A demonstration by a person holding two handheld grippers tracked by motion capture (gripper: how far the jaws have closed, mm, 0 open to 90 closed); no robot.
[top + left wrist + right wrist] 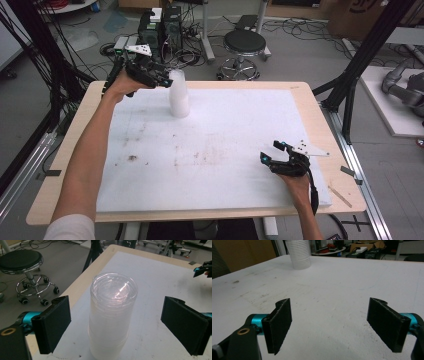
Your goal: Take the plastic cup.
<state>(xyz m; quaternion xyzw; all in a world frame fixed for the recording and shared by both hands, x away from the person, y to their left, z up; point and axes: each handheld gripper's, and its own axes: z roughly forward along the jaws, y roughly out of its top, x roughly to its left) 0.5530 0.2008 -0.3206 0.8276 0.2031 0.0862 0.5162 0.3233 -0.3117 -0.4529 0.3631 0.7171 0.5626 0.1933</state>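
Item one, stack of clear plastic cups [178,95]: it is standing upright on the white mat [220,165] toward the far left part of the table [310,100], nested mouth-down with a flat cup base uppermost, and it is appearing in the right gripper view as a ribbed white column [298,253] at the far edge of the mat. Item two, left gripper [161,80]: it is hovering beside the top of the stack, its jaws standing wide apart with the stack [112,315] between them, a clear gap on each side, no pad pressing on the plastic and nothing held. Item three, right gripper [272,152]: it is resting low over the near right part of the mat, well apart from the stack, its jaws likewise spread with only bare mat between them and nothing gripped. Item four, surroundings: a black stool [244,45] is standing on the floor beyond the table, and faint brown smudges [132,158] are marking the mat. Progress, as a judgement: the work is looking like the taking of a cup or cups from the stack, and it is sitting at the approach stage. The reach is largely done; the closing of the jaws on the top of the stack, the lifting away, and any setting down elsewhere are all remaining. No separate cup is lying on the mat.
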